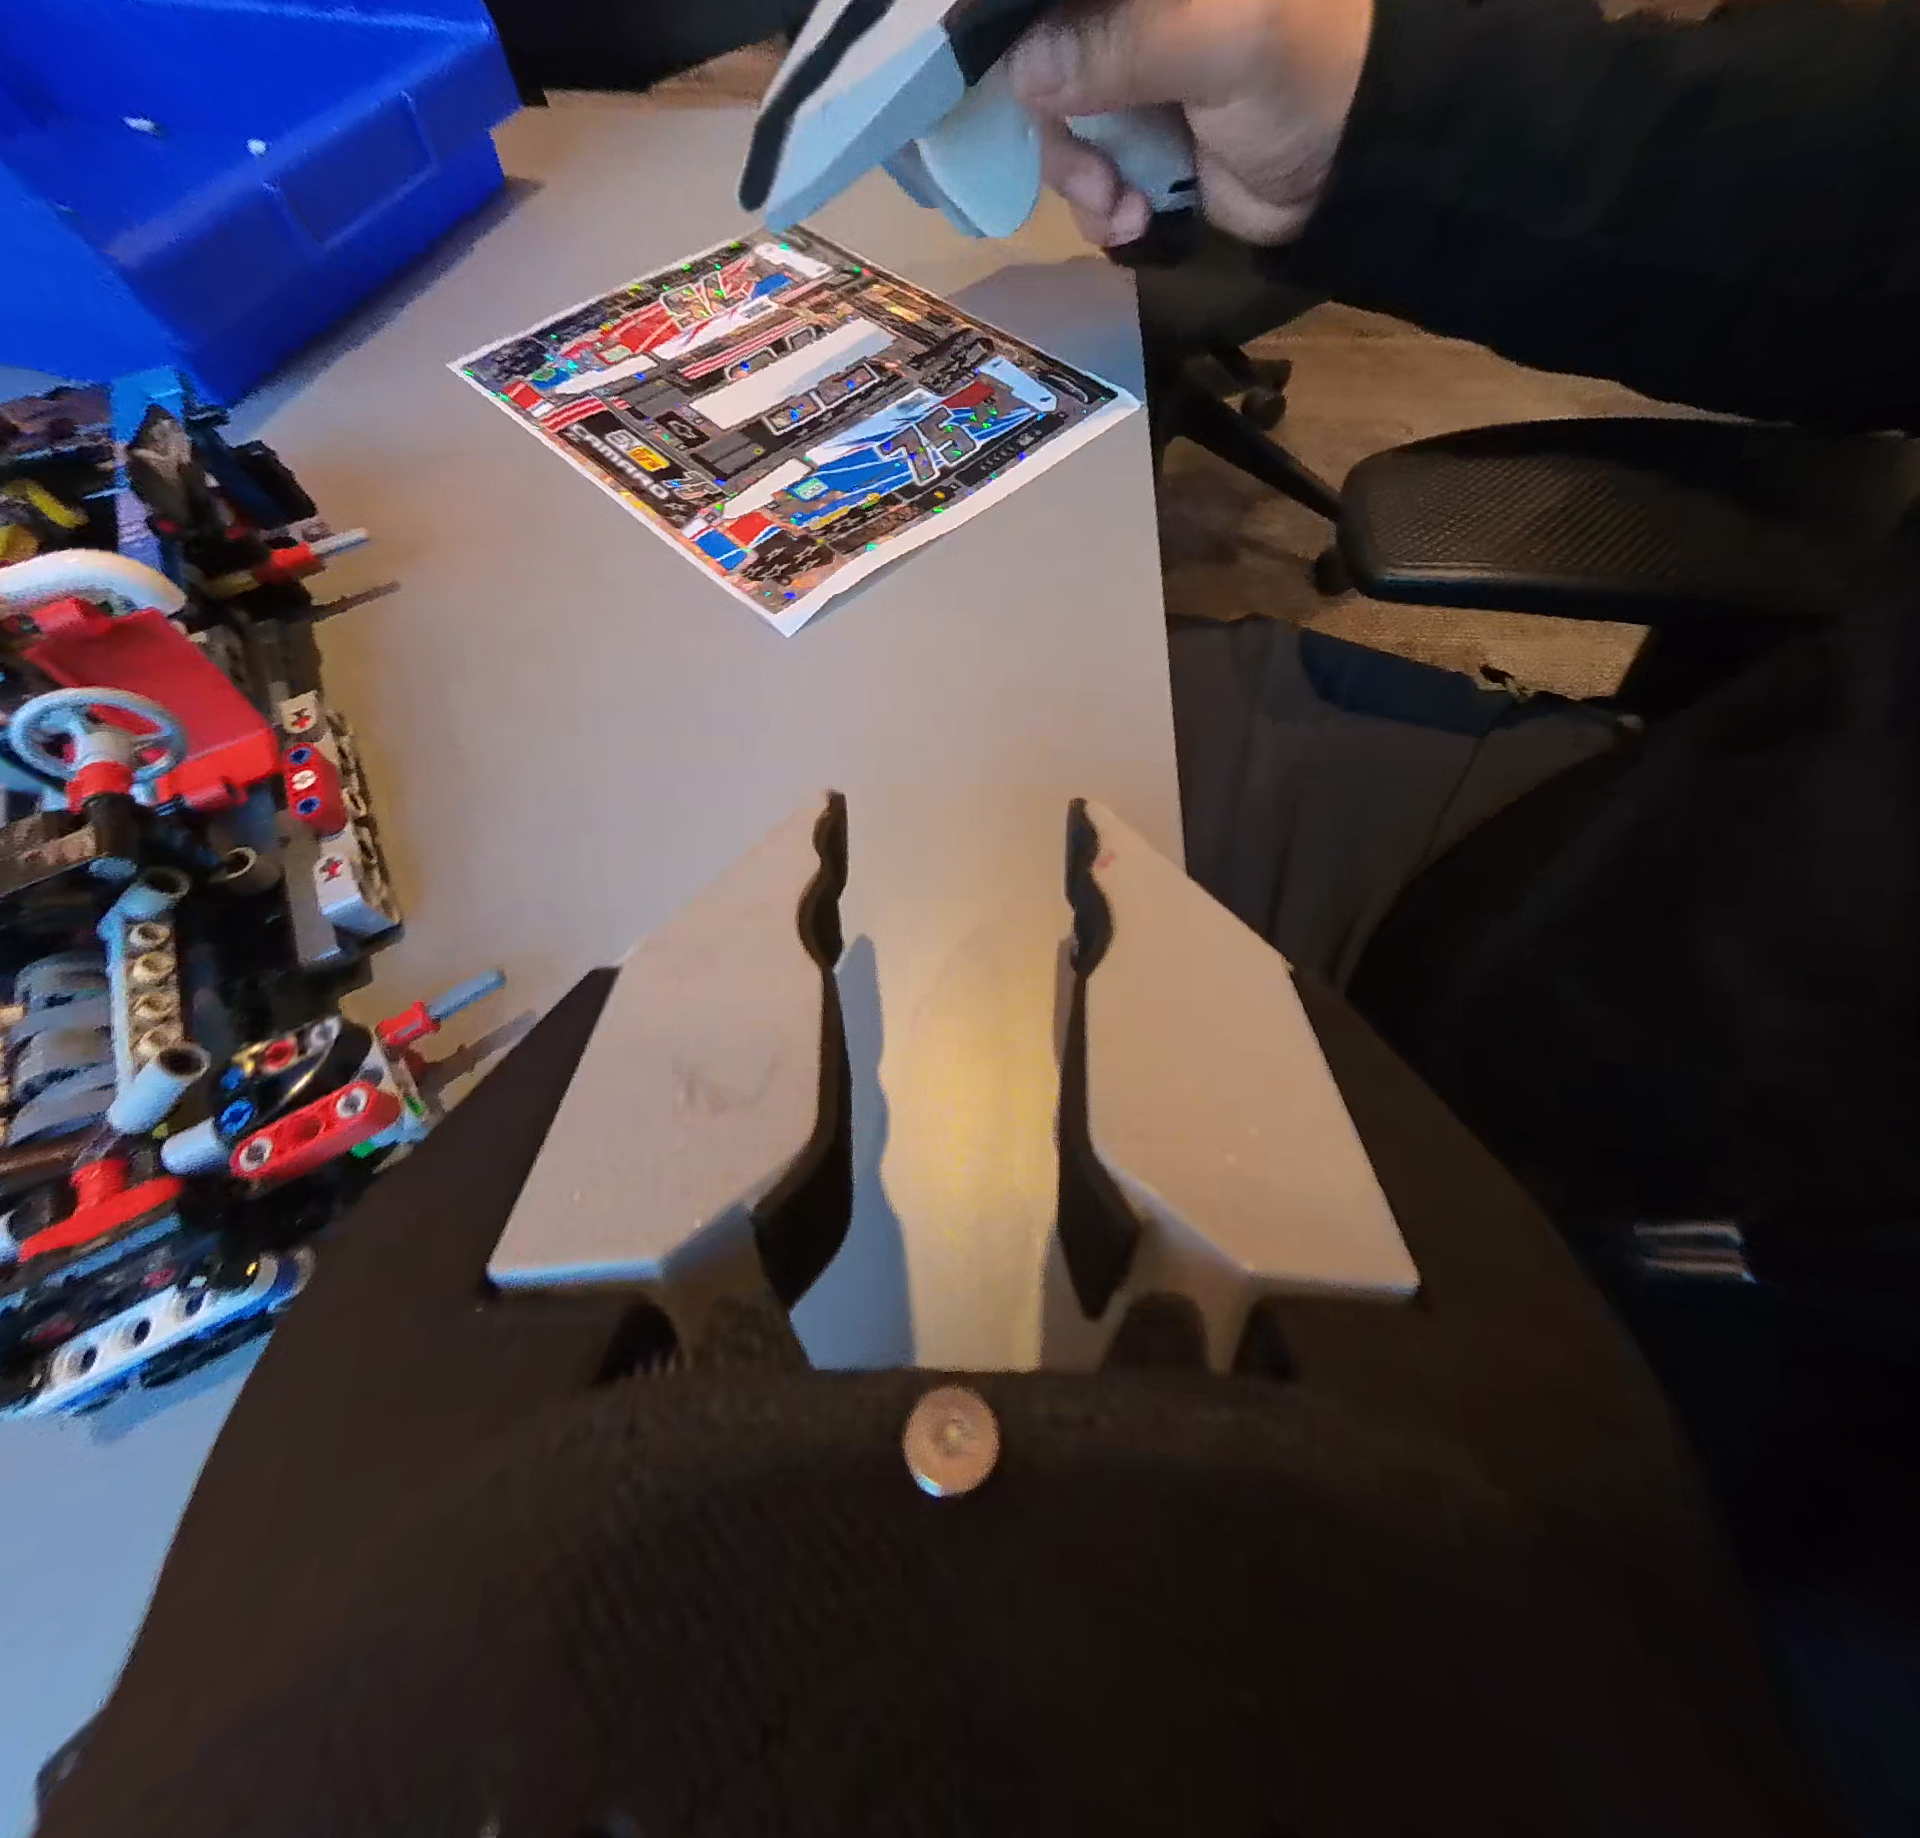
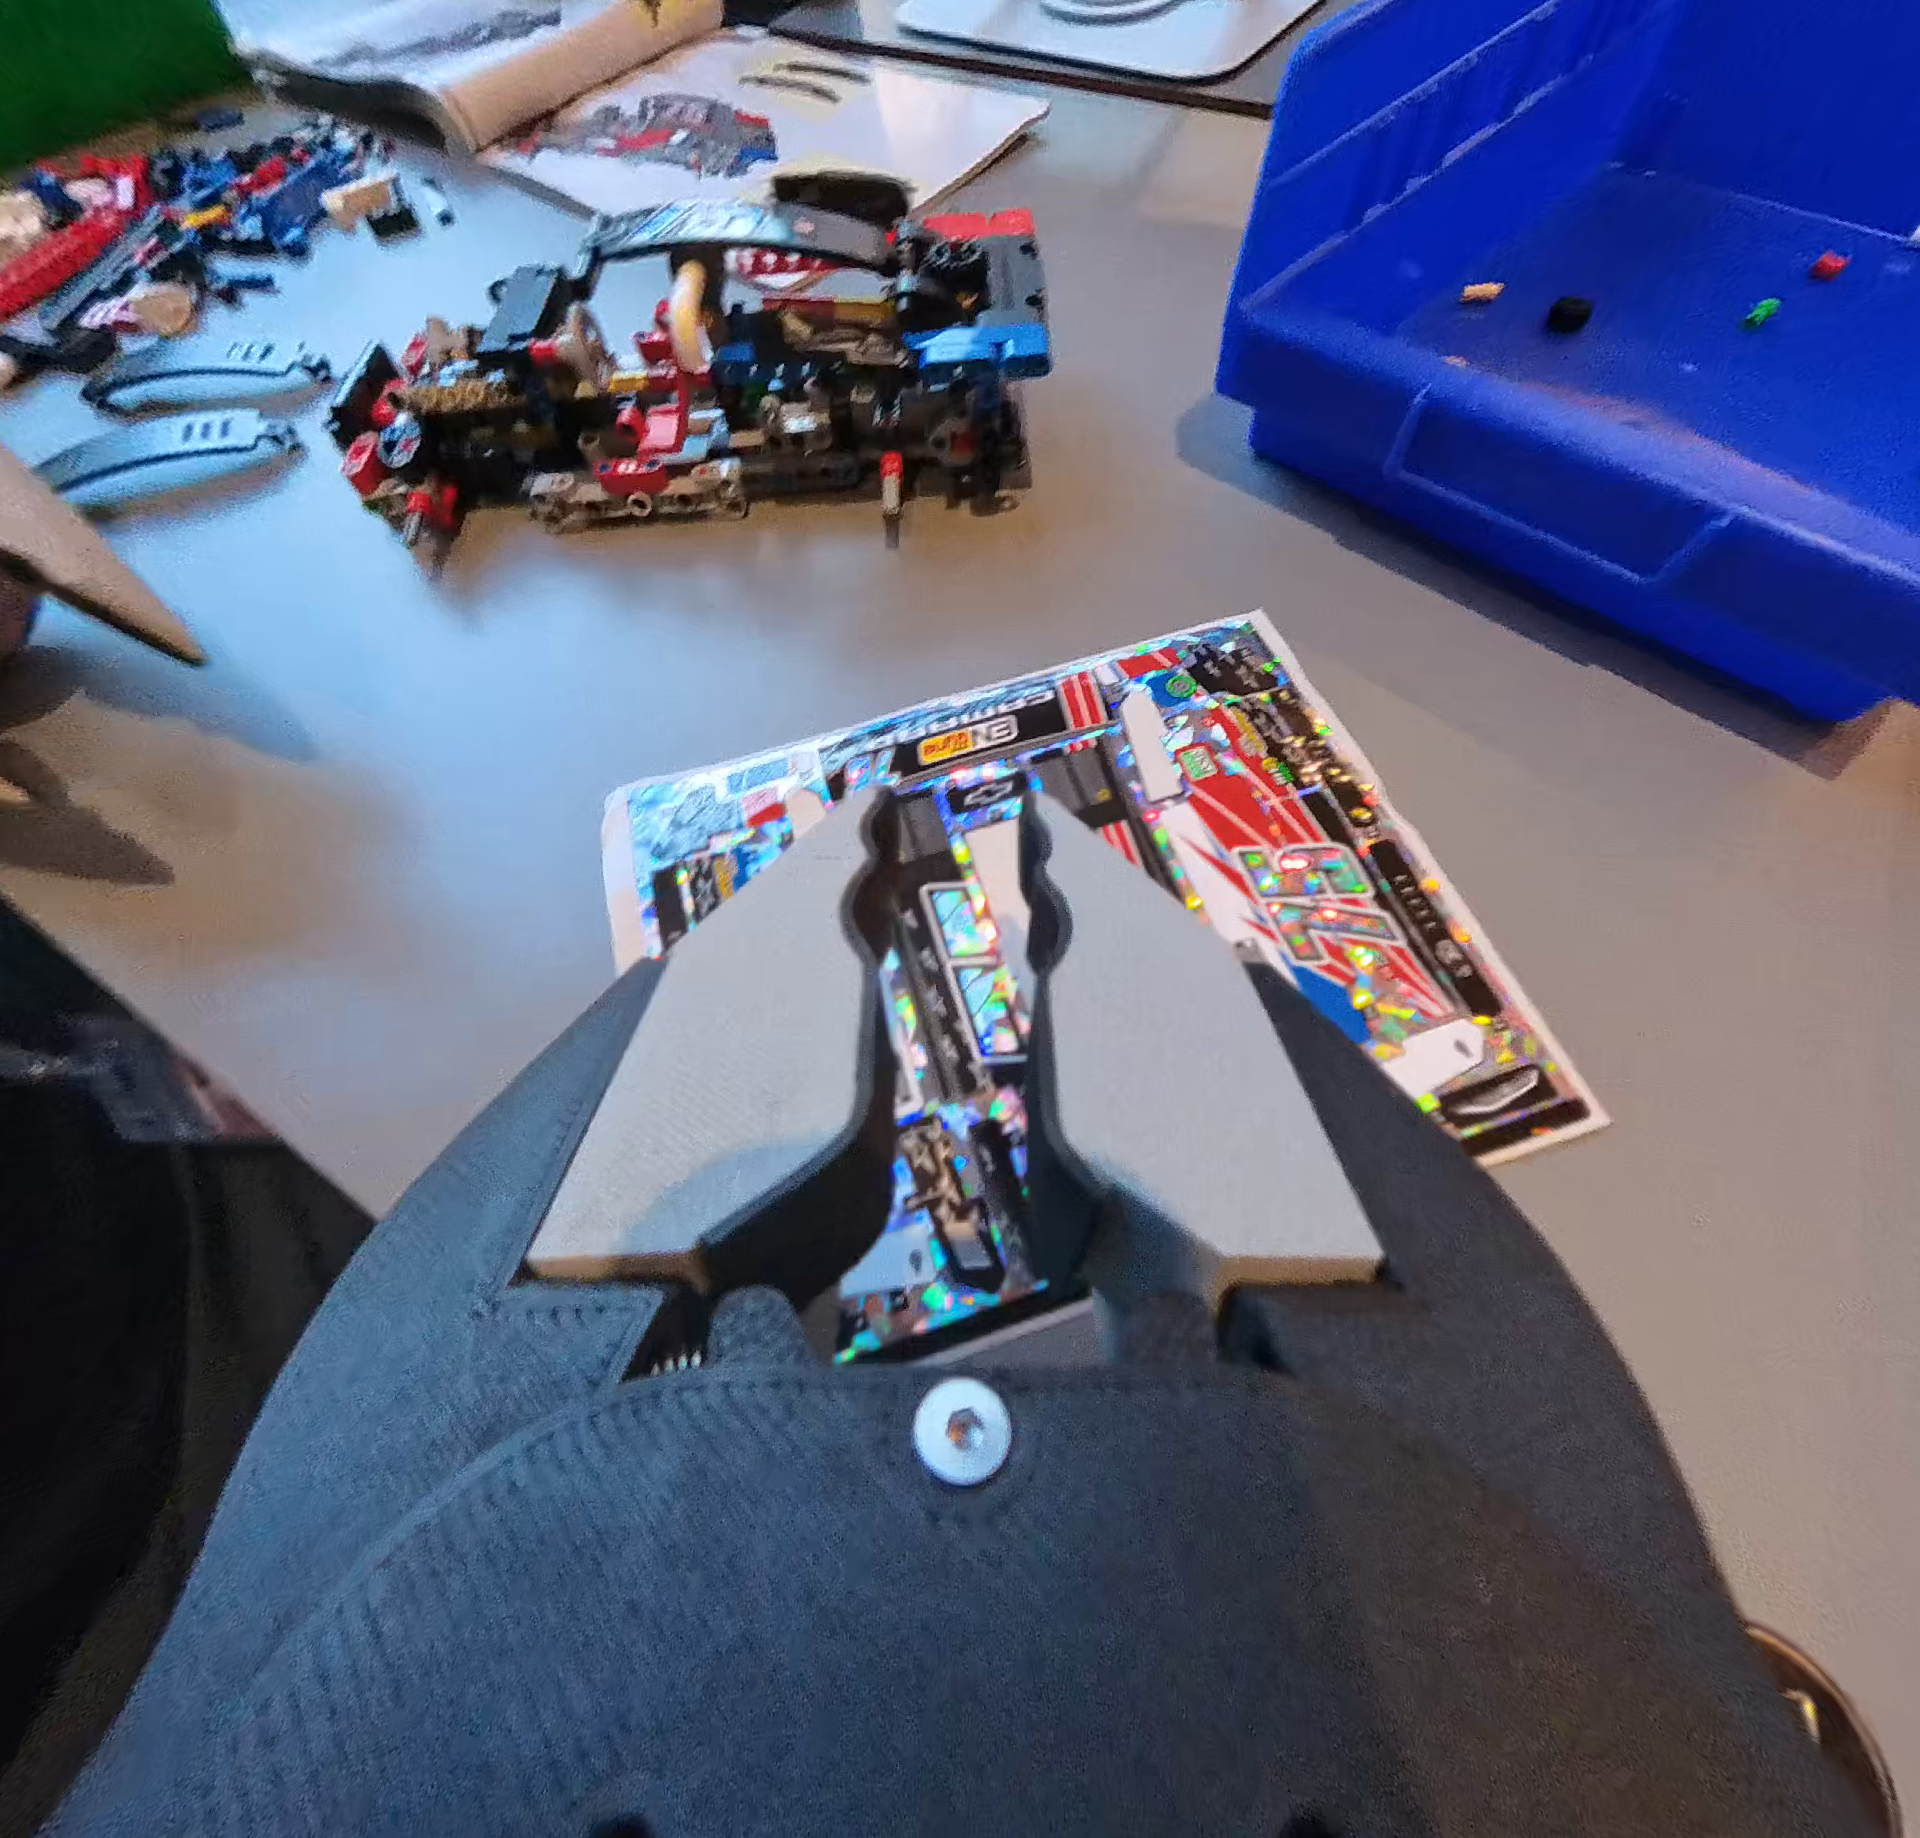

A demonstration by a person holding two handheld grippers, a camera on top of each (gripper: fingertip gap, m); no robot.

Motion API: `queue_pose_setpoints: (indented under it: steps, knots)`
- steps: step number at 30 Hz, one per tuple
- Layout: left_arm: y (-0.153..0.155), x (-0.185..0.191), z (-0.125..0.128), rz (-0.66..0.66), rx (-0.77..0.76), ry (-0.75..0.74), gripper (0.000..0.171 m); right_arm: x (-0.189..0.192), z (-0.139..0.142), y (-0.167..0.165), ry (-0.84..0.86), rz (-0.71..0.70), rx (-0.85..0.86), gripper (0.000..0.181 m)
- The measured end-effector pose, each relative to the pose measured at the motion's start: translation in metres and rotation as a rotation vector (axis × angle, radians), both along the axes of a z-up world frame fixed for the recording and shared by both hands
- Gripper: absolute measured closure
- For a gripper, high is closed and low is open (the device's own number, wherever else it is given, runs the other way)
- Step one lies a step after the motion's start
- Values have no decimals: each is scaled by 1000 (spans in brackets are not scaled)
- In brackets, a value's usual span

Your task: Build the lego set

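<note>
A half-built lego car point(image 2: 707, 375) stands on the grey table; it shows at the left edge of the left wrist view point(image 1: 156, 915). A shiny sticker sheet point(image 2: 1278, 874) lies flat near the table's edge, also seen in the left wrist view point(image 1: 800, 417). My right gripper point(image 2: 956, 812) is open and empty, hovering just above the sheet. In the left wrist view it point(image 1: 774, 214) hangs over the sheet's far corner, held by a hand point(image 1: 1195, 95). My left gripper point(image 1: 954, 812) is open and empty over bare table, right of the car.
A blue bin point(image 2: 1558, 458) with a few small pieces stands beyond the sheet point(image 1: 208, 147). Loose lego parts point(image 2: 156, 219), an open instruction booklet point(image 2: 623, 63) and two grey arch pieces point(image 2: 177, 417) lie past the car. An office chair point(image 1: 1558, 531) sits off the table's edge.
</note>
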State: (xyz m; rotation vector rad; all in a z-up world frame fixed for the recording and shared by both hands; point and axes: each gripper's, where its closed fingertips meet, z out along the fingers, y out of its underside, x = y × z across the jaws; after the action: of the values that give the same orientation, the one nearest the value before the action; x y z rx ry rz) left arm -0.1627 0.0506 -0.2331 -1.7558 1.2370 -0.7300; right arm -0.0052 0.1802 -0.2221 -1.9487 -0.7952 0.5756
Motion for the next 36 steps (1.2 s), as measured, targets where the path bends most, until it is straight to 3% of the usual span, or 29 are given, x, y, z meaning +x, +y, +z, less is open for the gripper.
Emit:
queue_pose_setpoints:
  steps: [2,9,18,24,31,36]
  knots:
    - [-2,-6,3,3,3,-19,132,3,5,12,0,-56,38,172]
    - [-9,-28,17,-15,48,-108,134,0,9,41,54,-126,42,174]
    - [-4,-40,32,-27,10,-229,135,-26,-9,63,33,-87,15,173]
    - [-1,-40,30,-35,-31,-229,135,-28,-11,68,2,-64,30,173]
    - [1,-39,27,-27,-43,-217,135,7,3,54,-14,-88,22,166]
    - [6,-31,17,-18,-58,-150,135,38,-27,21,-103,-38,-144,159]
